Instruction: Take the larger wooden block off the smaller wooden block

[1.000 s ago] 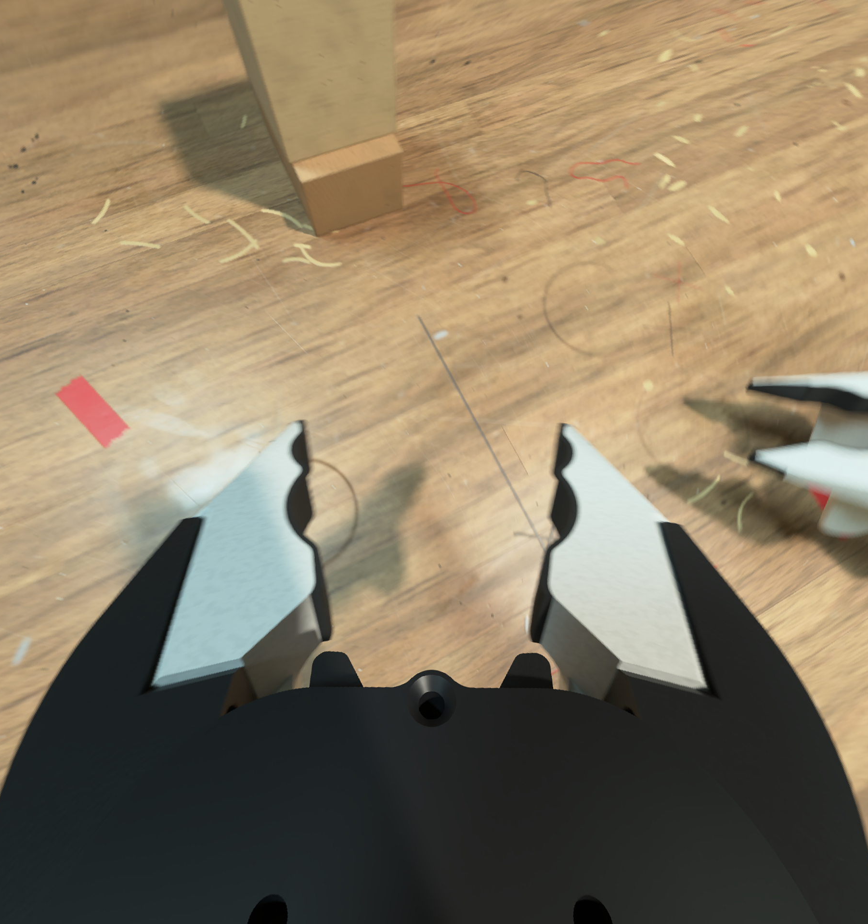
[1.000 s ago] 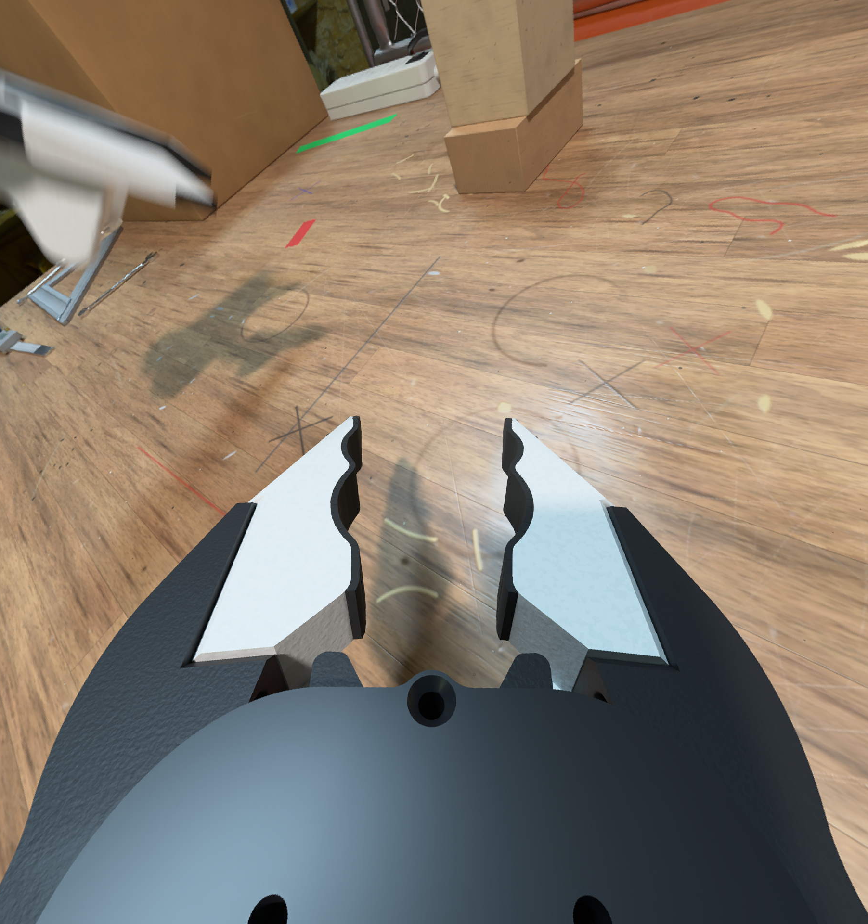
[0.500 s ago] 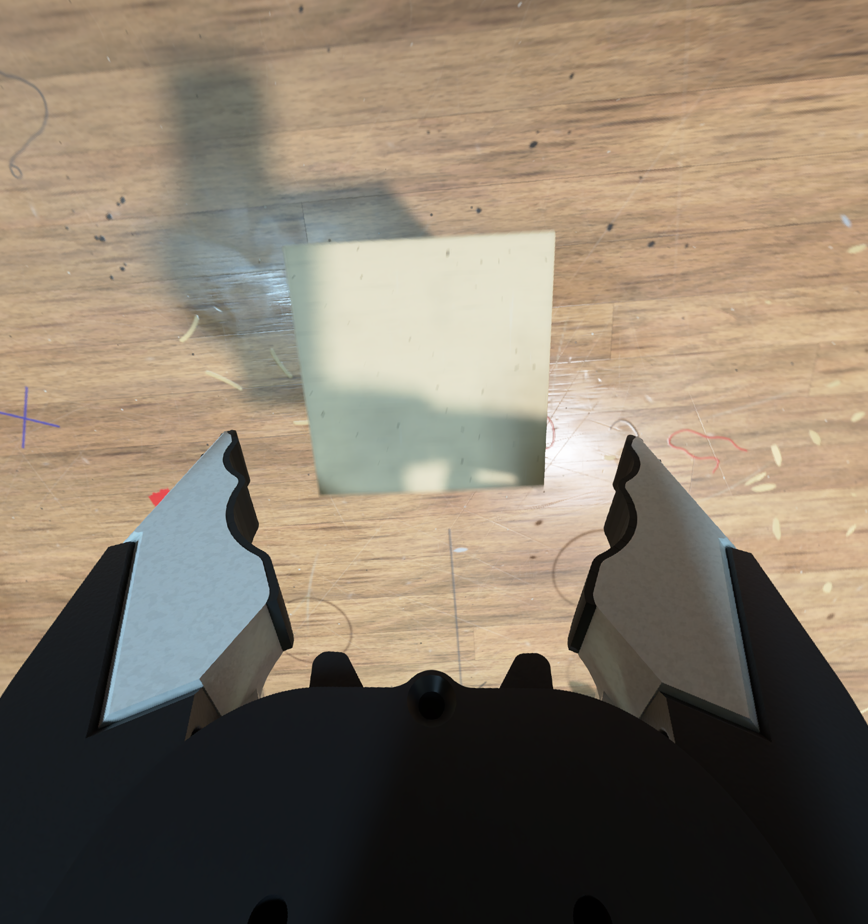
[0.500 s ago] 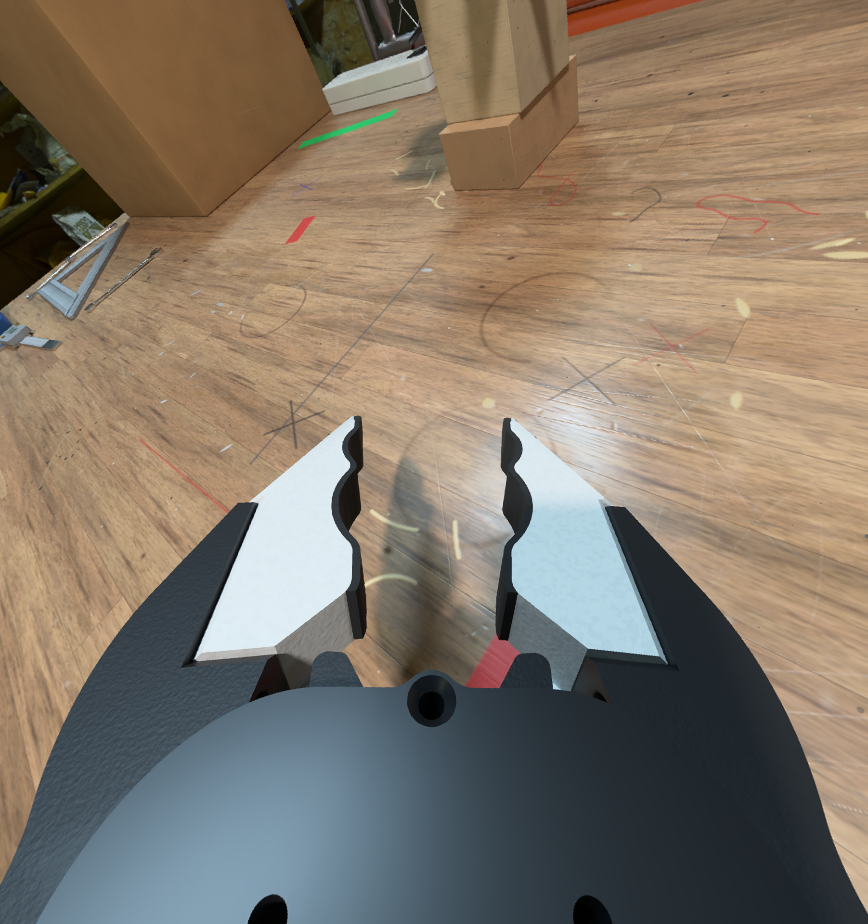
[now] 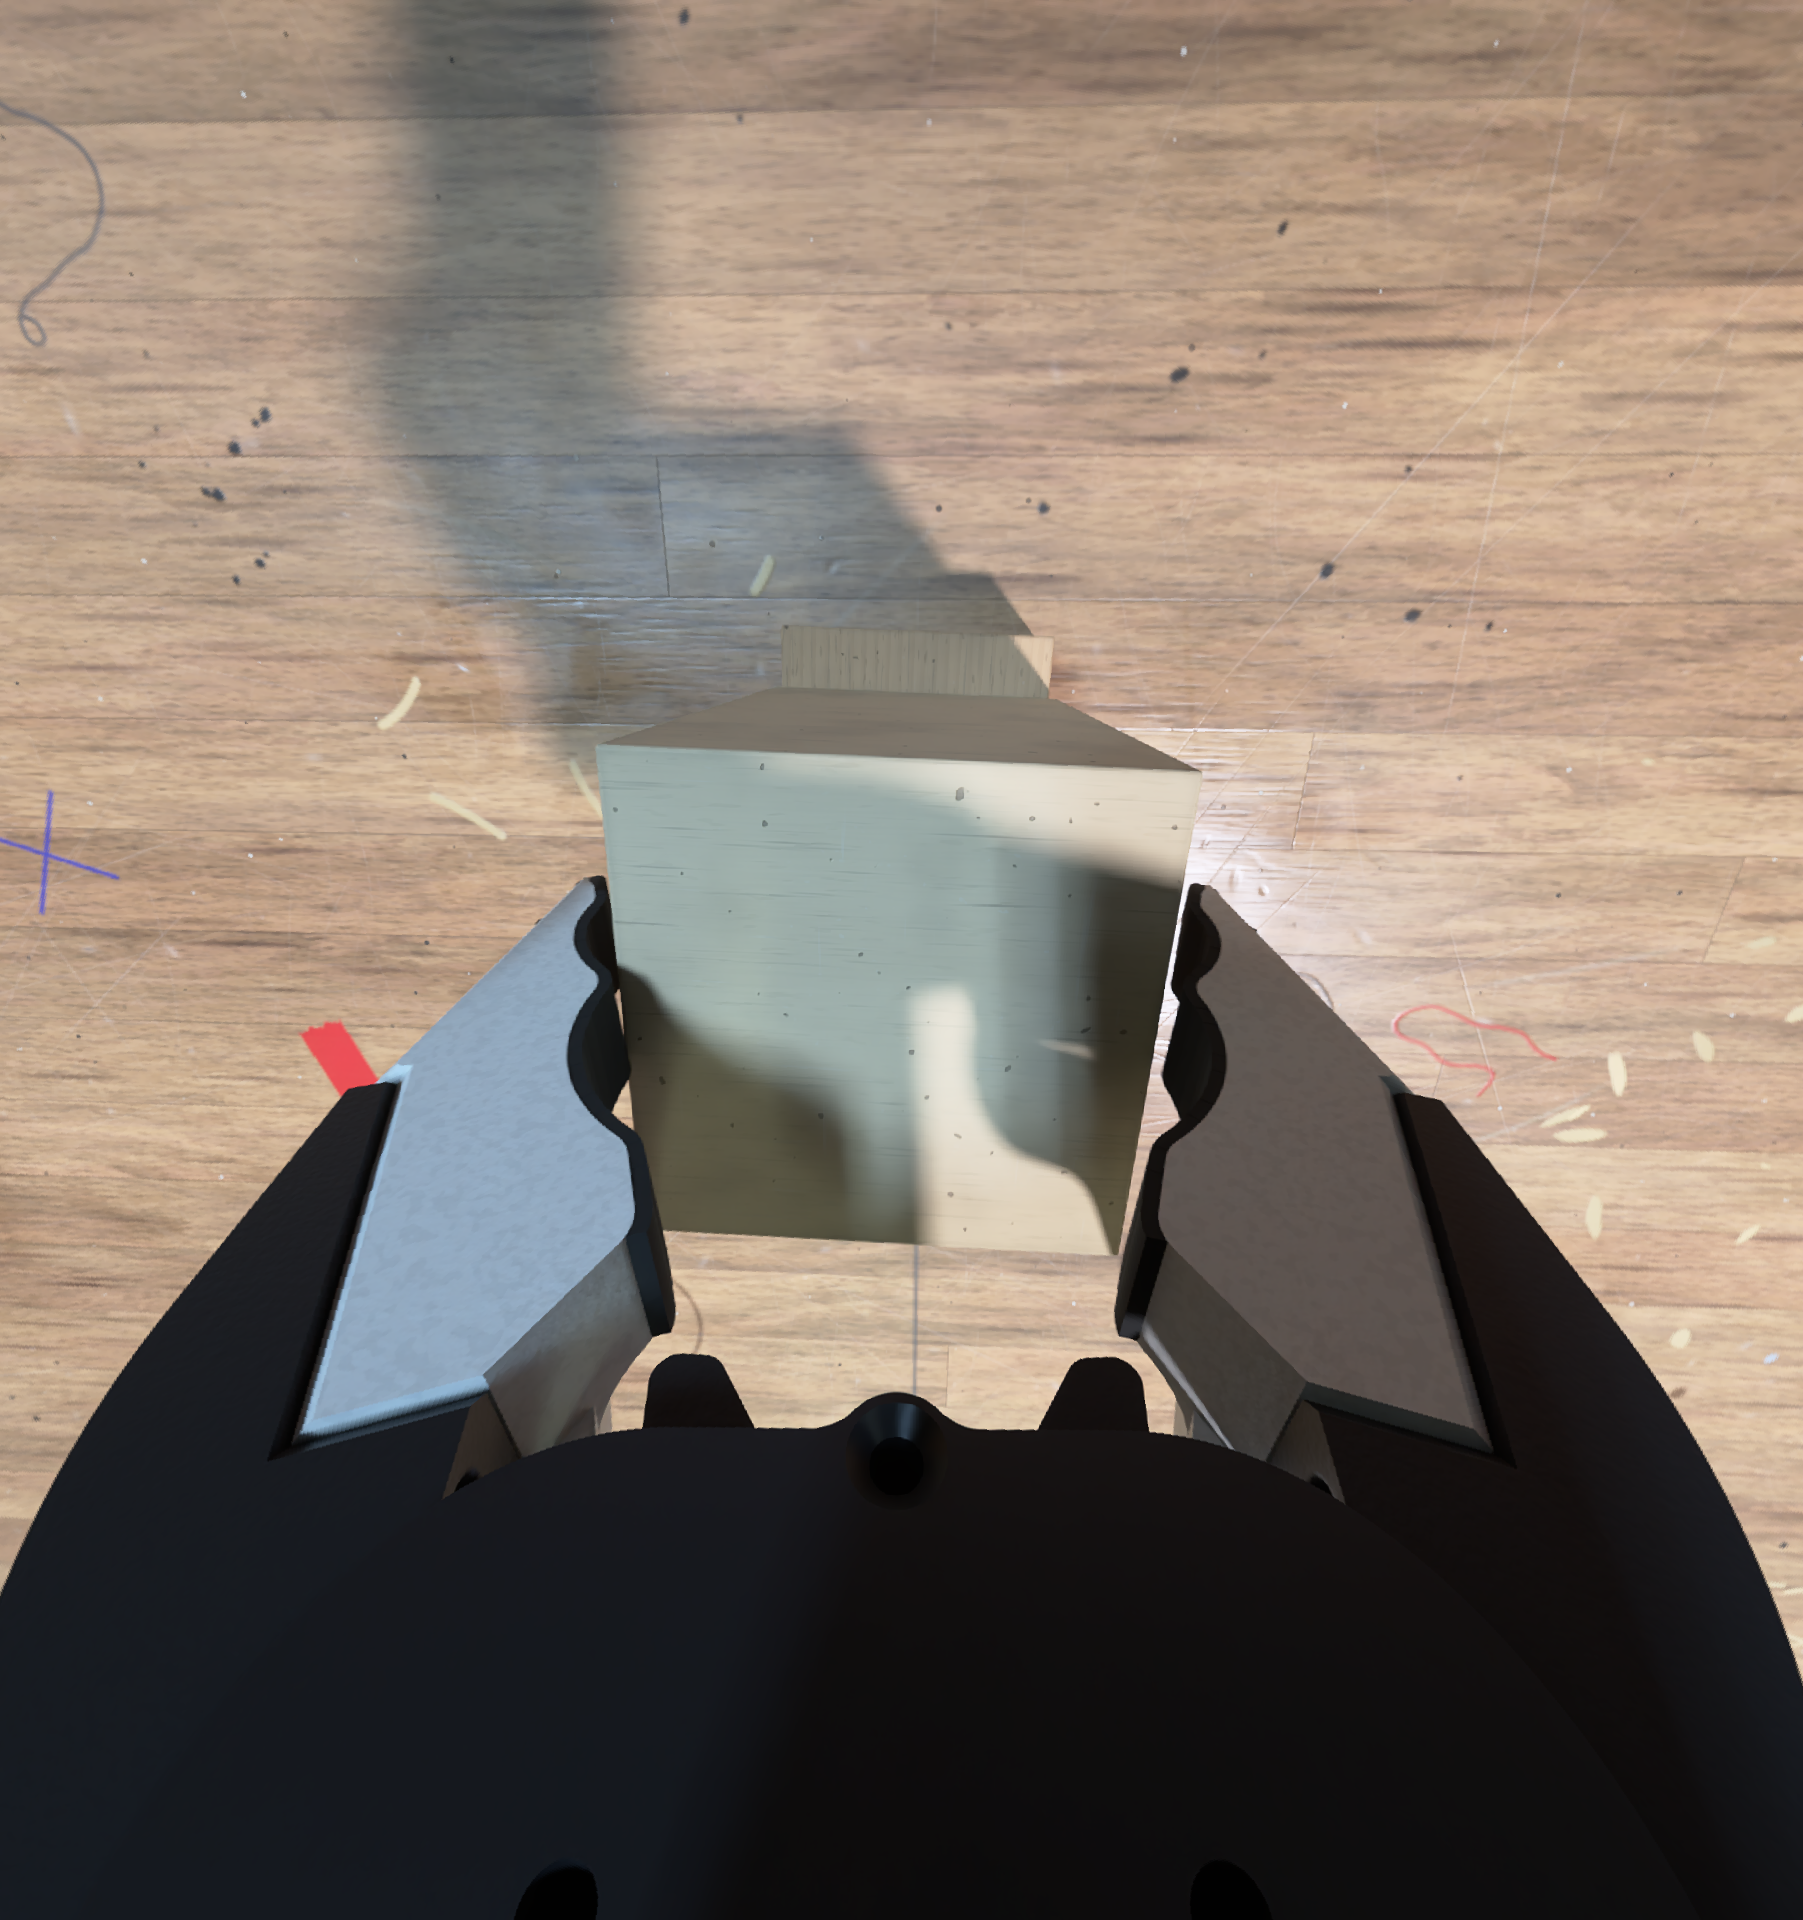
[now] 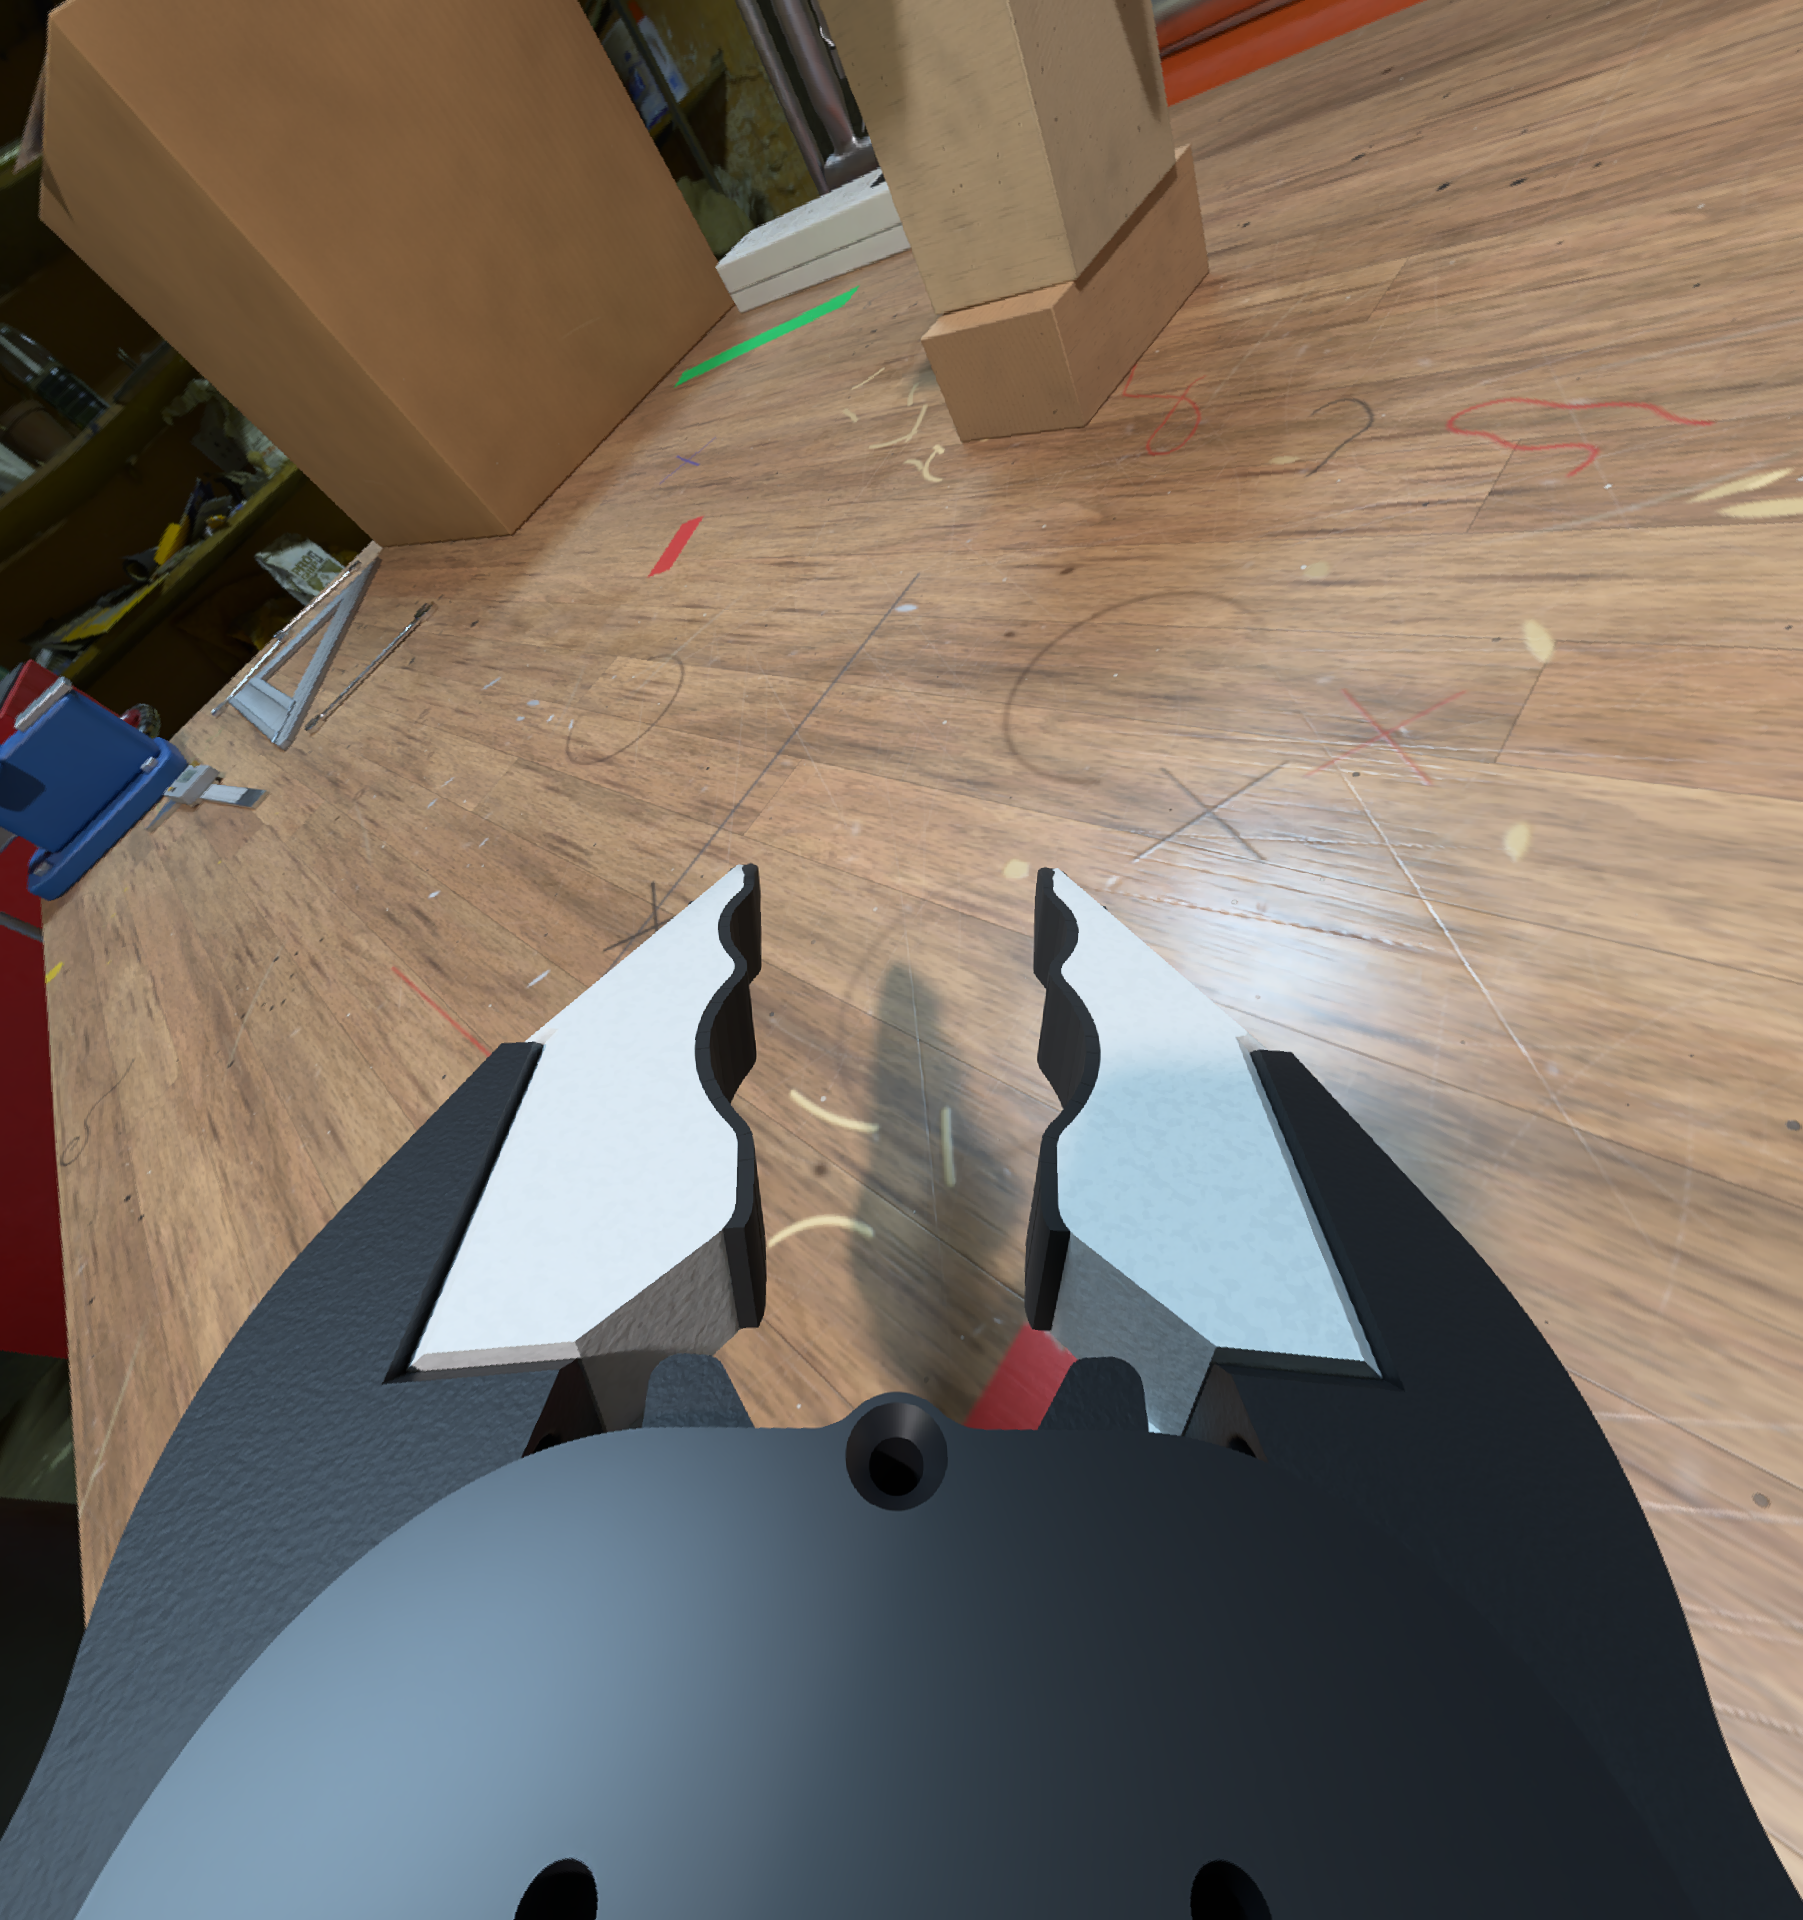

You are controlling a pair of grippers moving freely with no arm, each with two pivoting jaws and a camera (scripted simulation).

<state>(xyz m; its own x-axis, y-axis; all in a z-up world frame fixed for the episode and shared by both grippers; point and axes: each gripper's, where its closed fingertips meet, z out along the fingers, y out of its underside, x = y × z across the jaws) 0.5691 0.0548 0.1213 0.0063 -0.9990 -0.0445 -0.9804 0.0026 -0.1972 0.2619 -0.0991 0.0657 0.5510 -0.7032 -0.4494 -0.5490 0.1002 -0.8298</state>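
Observation:
In the left wrist view I look down on the larger, pale wooden block [image 5: 876,987]. My left gripper [image 5: 892,904] straddles its top, and both pads touch its sides. A strip of the smaller block [image 5: 918,663] shows beyond the far edge. In the right wrist view the larger block [image 6: 1001,135] stands upright on the smaller, darker tan block [image 6: 1042,353] at the far top. My right gripper [image 6: 895,883] is open and empty, low over the wooden bench, well short of the stack.
A big brown box [image 6: 357,260] stands at the far left of the bench. A blue vise [image 6: 45,779] and a metal square [image 6: 294,665] lie by the left edge. A white flat box [image 6: 814,239] lies behind the stack. Wood shavings and pen marks dot the bench top.
My left gripper has come down over the larger block, and its fingers have closed in from wide open to touch both sides. My right gripper has barely moved.

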